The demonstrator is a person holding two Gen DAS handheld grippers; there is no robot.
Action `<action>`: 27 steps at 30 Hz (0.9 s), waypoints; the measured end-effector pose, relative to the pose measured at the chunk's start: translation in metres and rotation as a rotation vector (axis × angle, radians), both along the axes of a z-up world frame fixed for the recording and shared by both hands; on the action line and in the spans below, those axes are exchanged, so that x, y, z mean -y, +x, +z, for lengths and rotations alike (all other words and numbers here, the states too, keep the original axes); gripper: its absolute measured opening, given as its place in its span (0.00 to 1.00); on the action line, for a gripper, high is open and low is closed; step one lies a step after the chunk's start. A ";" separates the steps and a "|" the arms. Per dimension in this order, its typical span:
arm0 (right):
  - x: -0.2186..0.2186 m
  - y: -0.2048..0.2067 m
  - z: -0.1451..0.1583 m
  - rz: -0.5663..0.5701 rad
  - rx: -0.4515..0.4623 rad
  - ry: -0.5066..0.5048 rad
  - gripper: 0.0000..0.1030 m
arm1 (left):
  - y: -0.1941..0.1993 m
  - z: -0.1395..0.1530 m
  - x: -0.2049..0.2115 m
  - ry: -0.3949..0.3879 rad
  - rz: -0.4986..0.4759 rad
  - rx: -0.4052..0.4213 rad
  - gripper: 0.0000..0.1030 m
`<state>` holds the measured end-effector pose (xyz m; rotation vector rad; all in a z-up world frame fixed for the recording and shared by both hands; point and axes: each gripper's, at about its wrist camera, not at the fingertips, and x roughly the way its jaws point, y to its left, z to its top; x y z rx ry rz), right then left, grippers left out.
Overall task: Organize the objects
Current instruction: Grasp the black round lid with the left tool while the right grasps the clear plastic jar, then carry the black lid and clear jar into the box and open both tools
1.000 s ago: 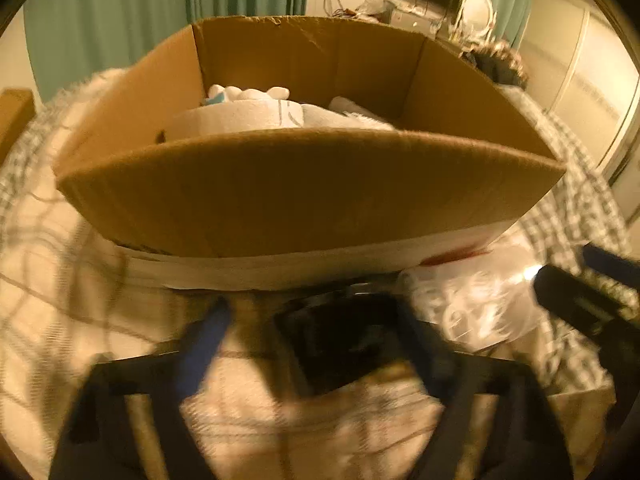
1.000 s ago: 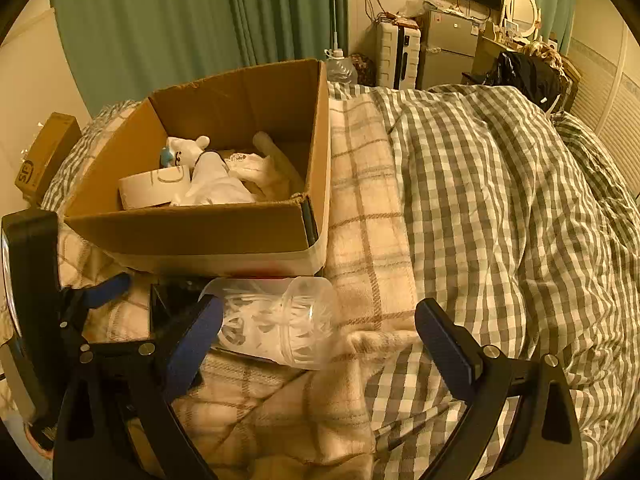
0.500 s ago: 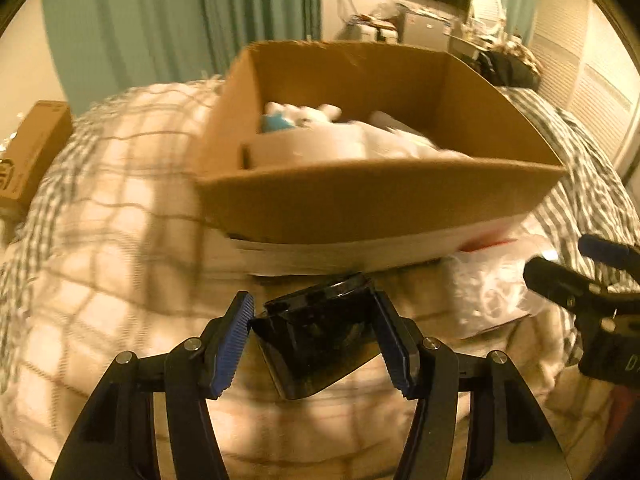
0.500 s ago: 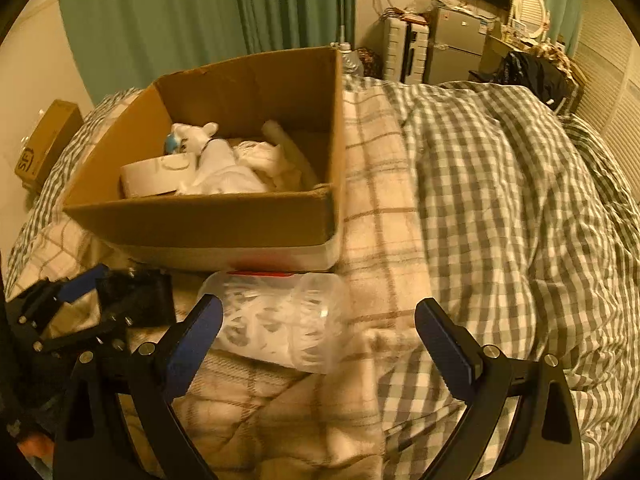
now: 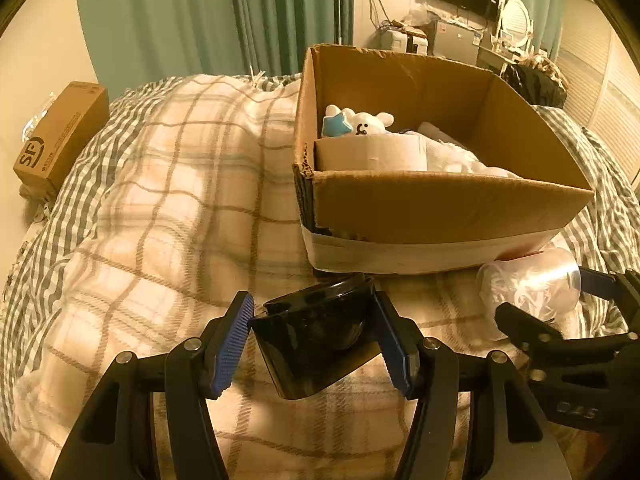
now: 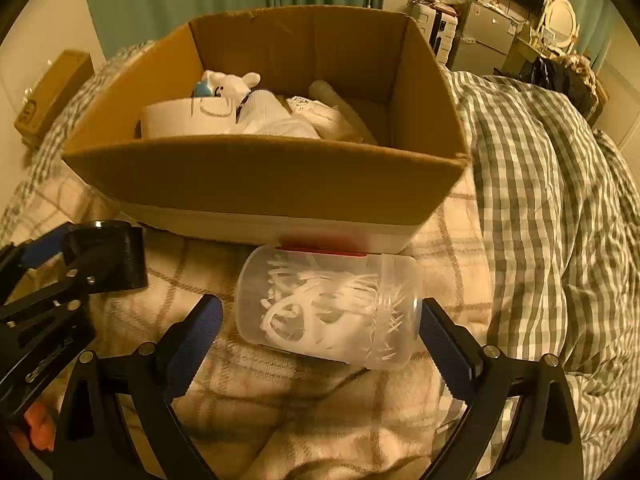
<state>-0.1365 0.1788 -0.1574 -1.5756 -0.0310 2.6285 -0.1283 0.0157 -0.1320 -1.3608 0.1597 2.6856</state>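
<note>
Our left gripper (image 5: 314, 338), black with blue ribbed pads, is clamping a squat black glossy jar (image 5: 316, 340) between its two pads, both pressing on the jar's sides. We are holding the jar tilted, just in front of the near left corner of the open brown cardboard box (image 5: 440, 208), over the cream plaid blanket (image 5: 160, 200); whether the jar is touching the blanket we cannot tell.

Our right gripper (image 6: 320, 330) is standing wide, its jaws parted on either side of a clear plastic cylindrical jar filled with white plastic pieces (image 6: 328, 308). That clear jar is lying on its side on the blanket, right against the box's near wall, by the red strip (image 6: 320, 251) at the wall's lower edge. The right finger's blue pad is sitting just beside the jar's open-looking end; the left pad is apart from its base, so nothing is being squeezed.

Inside the box we are seeing a white plush toy with a blue star (image 5: 356, 122), a white paper roll (image 5: 372, 154) and crumpled white cloth (image 6: 280, 120), all toward its left half. To the right of the box the grey-and-white checked duvet (image 6: 540, 200) is spreading away. Well to the box's left, a small brown carton (image 5: 60, 136) is lying at the bed's edge.
</note>
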 end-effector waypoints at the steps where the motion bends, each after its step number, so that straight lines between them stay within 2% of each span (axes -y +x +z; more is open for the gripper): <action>1: 0.002 -0.002 -0.002 -0.005 0.009 0.018 0.94 | 0.001 0.001 0.001 -0.004 0.004 -0.004 0.60; 5: 0.002 -0.006 -0.014 -0.031 0.049 0.049 0.90 | 0.007 0.005 0.002 -0.015 0.015 -0.012 0.60; 12: 0.005 0.013 0.006 -0.027 -0.021 0.063 0.89 | 0.028 0.027 0.004 -0.010 0.018 -0.038 0.60; 20: 0.016 0.053 0.058 0.003 -0.146 0.037 0.89 | 0.049 0.072 0.010 0.021 0.025 -0.108 0.60; 27: 0.021 0.075 0.125 0.032 -0.300 0.024 0.89 | 0.053 0.124 0.008 0.034 0.011 -0.208 0.60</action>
